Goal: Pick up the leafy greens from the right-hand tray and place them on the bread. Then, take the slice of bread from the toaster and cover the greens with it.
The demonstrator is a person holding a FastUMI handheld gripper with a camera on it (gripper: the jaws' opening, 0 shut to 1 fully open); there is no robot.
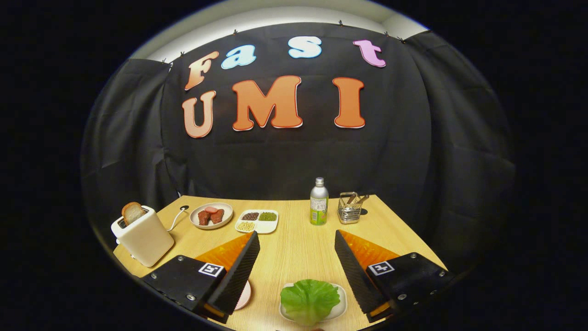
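Note:
My gripper (297,240) is open, its two fingers spread wide above the wooden table (294,248) with nothing between them. The leafy greens (309,299) lie on a small white tray (339,307) below and between the fingers, nearer the right one. A pinkish plate (244,295) peeks out from under the left finger; what lies on it is hidden. The white toaster (143,235) stands at the table's left edge with a slice of bread (132,212) sticking up out of its slot.
At the back of the table are a plate of meat pieces (211,215), a divided white dish of beans (257,221), a green-labelled bottle (319,202) and a metal cutlery holder (350,209). The toaster's cord (177,219) runs to a hole in the tabletop.

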